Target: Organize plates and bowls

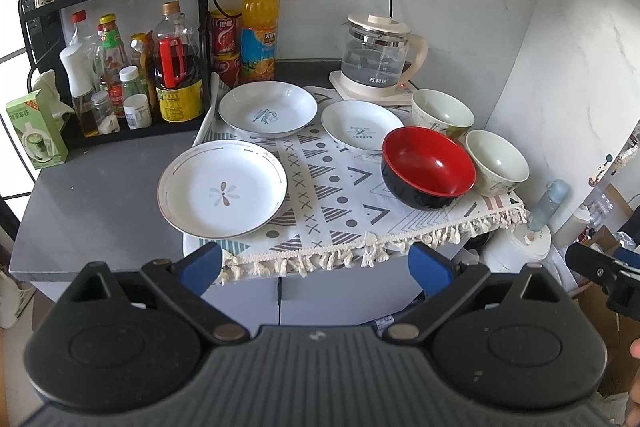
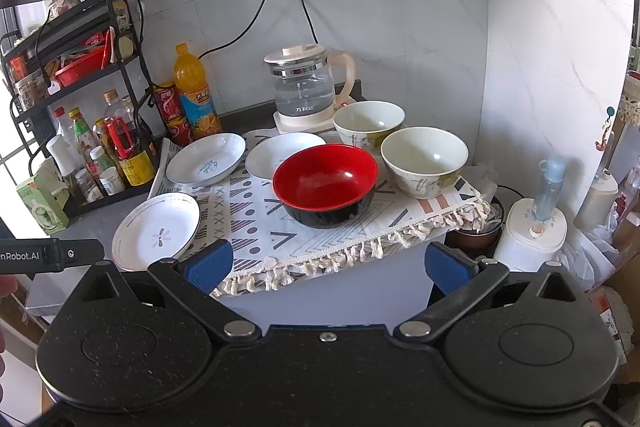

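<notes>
Both claws, left claw [image 1: 314,261] and right claw [image 2: 328,265], hover spread and empty before the surface [image 1: 100,195], where three plates [image 1: 222,189] and three bowls [image 1: 428,167] lie unstacked on a fringed cloth [image 1: 320,195]; a snagged fringe could drag dishes off the edge

Grey countertop [image 1: 100,195] in a tiled corner, partly covered by a patterned, fringed cloth [image 1: 340,203] hanging over the front edge. On the cloth: three white plates [image 1: 222,189] [image 1: 268,109] [image 1: 362,125] (the nearest one overlapping onto bare counter), a red-and-black bowl [image 1: 428,167], two pale bowls [image 1: 496,163] [image 1: 442,113]. Directly on the counter: a black bottle rack [image 1: 120,131], a green carton [image 1: 36,129], an orange drink bottle [image 1: 259,31], stacked red cans [image 1: 225,47], a glass kettle [image 1: 378,55] on its base.
</notes>
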Demonstrator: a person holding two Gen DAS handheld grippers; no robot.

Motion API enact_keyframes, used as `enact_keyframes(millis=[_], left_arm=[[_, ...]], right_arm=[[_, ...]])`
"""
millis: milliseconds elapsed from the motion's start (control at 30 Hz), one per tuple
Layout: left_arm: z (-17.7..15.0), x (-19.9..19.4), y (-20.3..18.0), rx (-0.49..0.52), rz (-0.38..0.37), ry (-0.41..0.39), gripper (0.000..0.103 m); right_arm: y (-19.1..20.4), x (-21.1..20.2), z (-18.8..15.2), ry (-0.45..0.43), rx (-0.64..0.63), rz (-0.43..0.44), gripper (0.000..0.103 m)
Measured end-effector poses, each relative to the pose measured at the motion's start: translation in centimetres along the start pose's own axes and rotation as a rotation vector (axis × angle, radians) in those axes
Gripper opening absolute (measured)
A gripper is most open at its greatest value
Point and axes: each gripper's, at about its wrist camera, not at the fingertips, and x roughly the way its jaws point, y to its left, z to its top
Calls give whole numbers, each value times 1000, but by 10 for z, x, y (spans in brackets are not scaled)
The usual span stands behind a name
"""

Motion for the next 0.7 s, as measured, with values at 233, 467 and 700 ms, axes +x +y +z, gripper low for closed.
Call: enact_keyframes(millis=[233, 467, 700], left_arm=[[0, 0, 0, 1, -2, 1, 99], [5, 3, -7, -2, 7, 8, 99], [18, 18, -15, 5, 17, 22, 99]], right_arm=[[-5, 5, 3, 11, 0, -5, 103], [-7, 9, 7, 22, -3, -1, 103], [-15, 20, 11, 28, 14, -11, 103]])
